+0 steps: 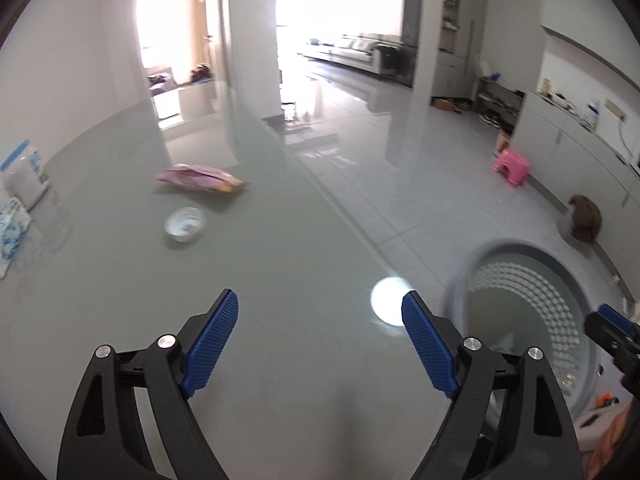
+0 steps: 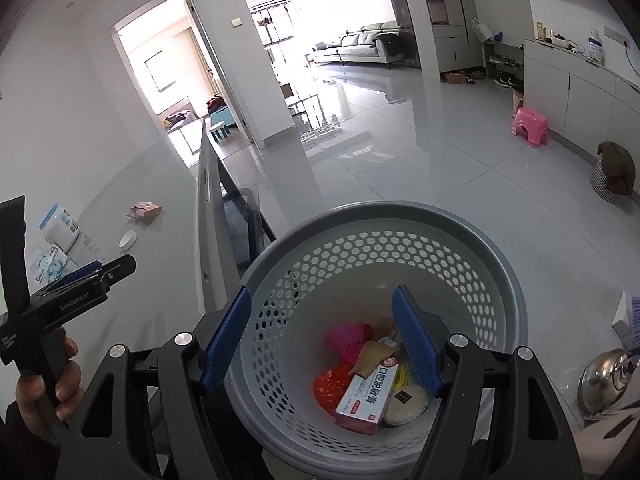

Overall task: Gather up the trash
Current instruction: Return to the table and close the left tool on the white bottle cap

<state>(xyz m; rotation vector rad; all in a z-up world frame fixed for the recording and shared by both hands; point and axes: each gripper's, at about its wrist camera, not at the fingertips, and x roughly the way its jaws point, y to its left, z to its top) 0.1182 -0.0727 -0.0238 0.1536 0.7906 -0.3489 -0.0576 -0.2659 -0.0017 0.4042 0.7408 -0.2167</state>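
My left gripper point(image 1: 320, 308) is open and empty above the grey glass table point(image 1: 280, 360). On the table farther off lie a pink-purple snack bag point(image 1: 200, 178) and a small round white lid point(image 1: 186, 224). My right gripper point(image 2: 322, 306) is open and empty over the grey perforated trash basket point(image 2: 500, 280). In the basket lie a pink-white box point(image 2: 366, 398), an orange wrapper point(image 2: 330, 386), a pink net point(image 2: 348, 338) and a round beige disc point(image 2: 406, 402). The basket point(image 1: 520, 276) stands off the table's right edge. The snack bag point(image 2: 143, 211) and lid point(image 2: 128, 238) show small in the right wrist view.
A white jar with a blue lid point(image 1: 26, 176) and a blue-white packet point(image 1: 12, 232) stand at the table's left edge. On the tiled floor are a pink stool point(image 1: 512, 168) and a brown-covered basket point(image 1: 582, 220). A steel kettle point(image 2: 604, 376) sits at the right.
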